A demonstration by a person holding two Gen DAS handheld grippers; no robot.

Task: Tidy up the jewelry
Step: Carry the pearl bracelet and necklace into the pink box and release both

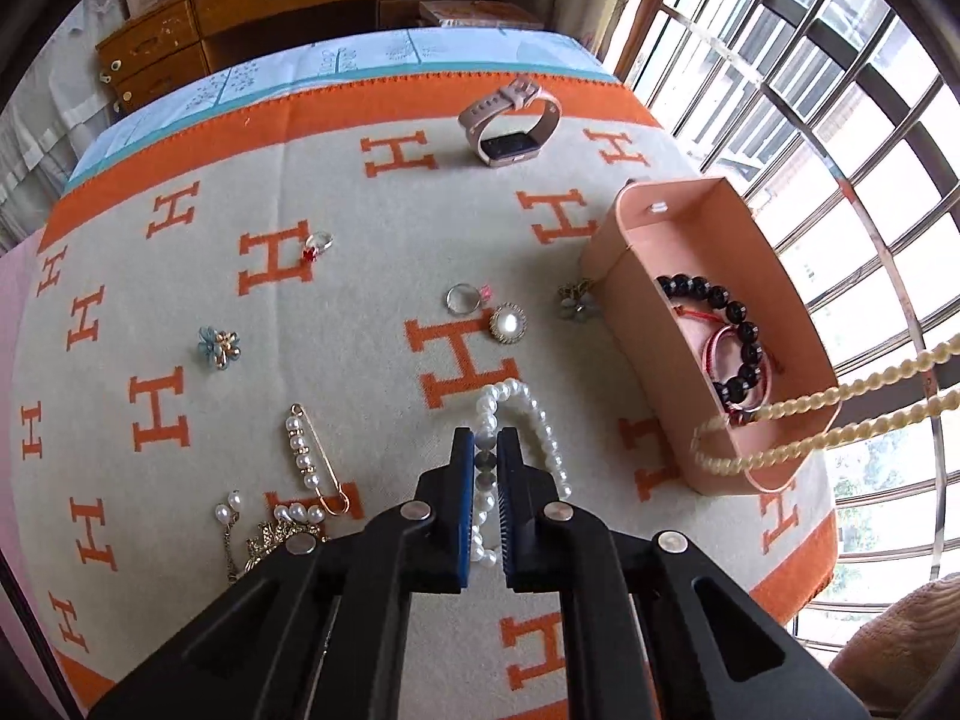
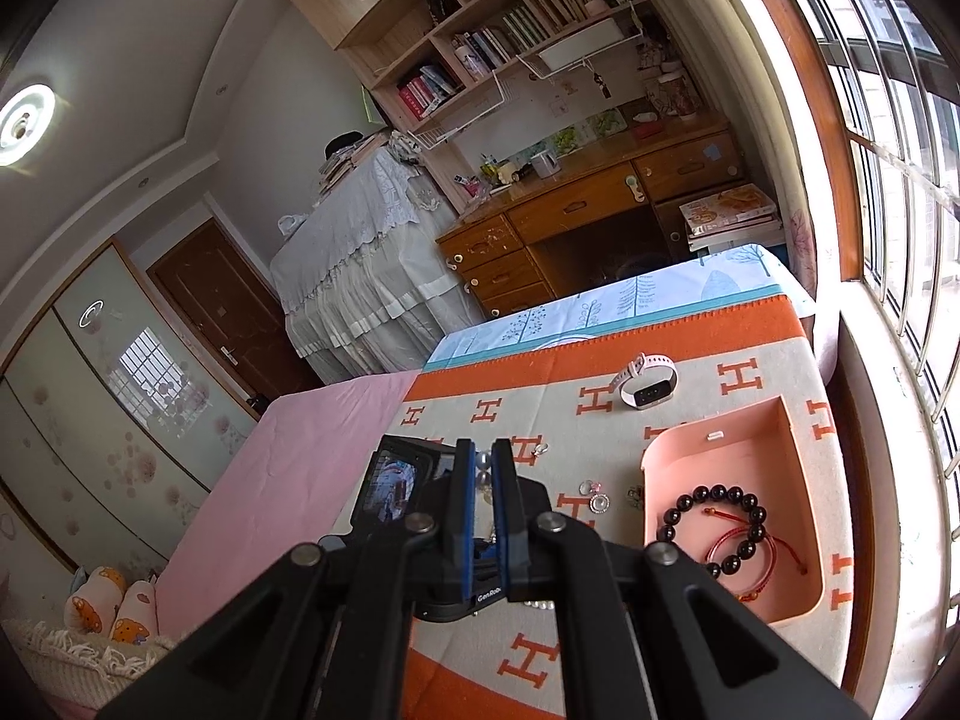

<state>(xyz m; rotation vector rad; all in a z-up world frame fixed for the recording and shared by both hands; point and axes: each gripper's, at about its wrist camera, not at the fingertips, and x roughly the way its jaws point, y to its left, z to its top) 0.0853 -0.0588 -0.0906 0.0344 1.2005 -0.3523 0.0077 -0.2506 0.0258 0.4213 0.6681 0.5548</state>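
Observation:
My left gripper (image 1: 486, 438) is shut on a white pearl bracelet (image 1: 543, 426) that lies on the orange-and-cream H-pattern blanket (image 1: 360, 324). My right gripper (image 2: 483, 450) is shut on a pearl necklace; its cream bead strand (image 1: 840, 414) runs in from the right over the pink box (image 1: 636, 300). The pink box (image 2: 660, 450) holds a black bead bracelet (image 2: 720, 516) and red string bracelets (image 2: 744, 540). In the right wrist view the left gripper's camera body (image 2: 396, 480) sits just beyond my right fingers.
Loose on the blanket: a pink smartwatch (image 1: 510, 120), a red-stone ring (image 1: 318, 245), a silver ring (image 1: 463, 299), a round pearl brooch (image 1: 509, 324), a blue flower brooch (image 1: 219, 347), a pearl safety pin (image 1: 309, 462), pearl earrings (image 1: 234, 504). A window grille (image 1: 840, 120) is right.

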